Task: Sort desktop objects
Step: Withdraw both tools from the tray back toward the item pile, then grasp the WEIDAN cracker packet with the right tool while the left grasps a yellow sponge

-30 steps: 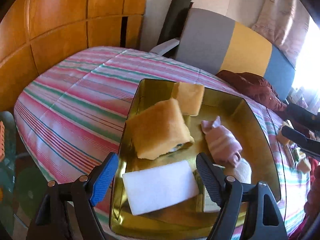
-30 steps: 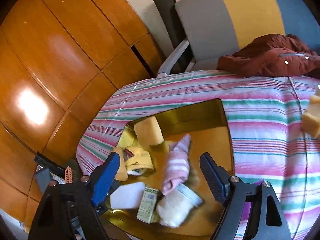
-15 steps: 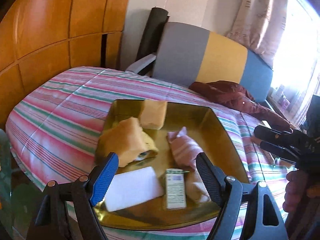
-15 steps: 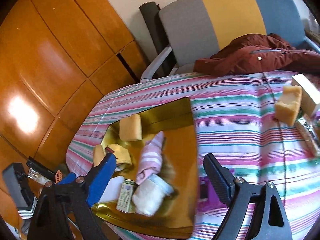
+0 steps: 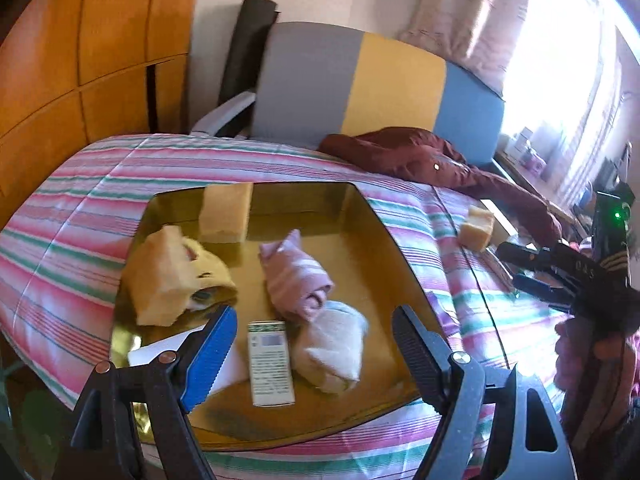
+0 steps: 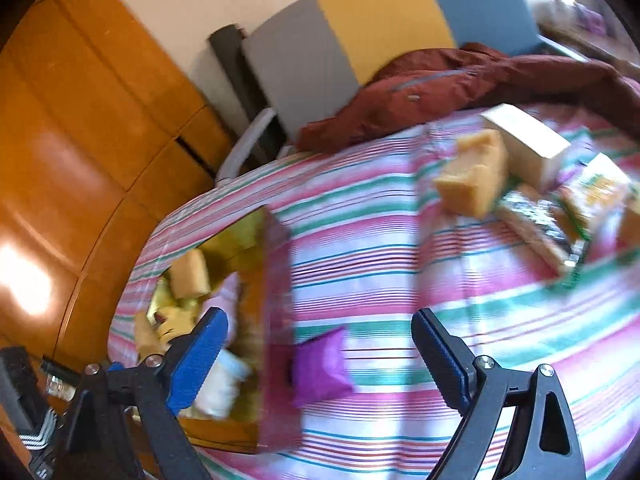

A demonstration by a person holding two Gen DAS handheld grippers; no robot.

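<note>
On the left, the left claw hovers with jaws apart and empty over the gold tray, which holds the rolled socks and small box. Further right, the right claw, also spread and empty, faces the purple packet just beside the tray wall (tight there); approach from the open striped surface.

Left gripper – jaws spread wide, nothing between them. Right gripper – jaws likewise wide apart, empty, view motion-blurred.
</note>
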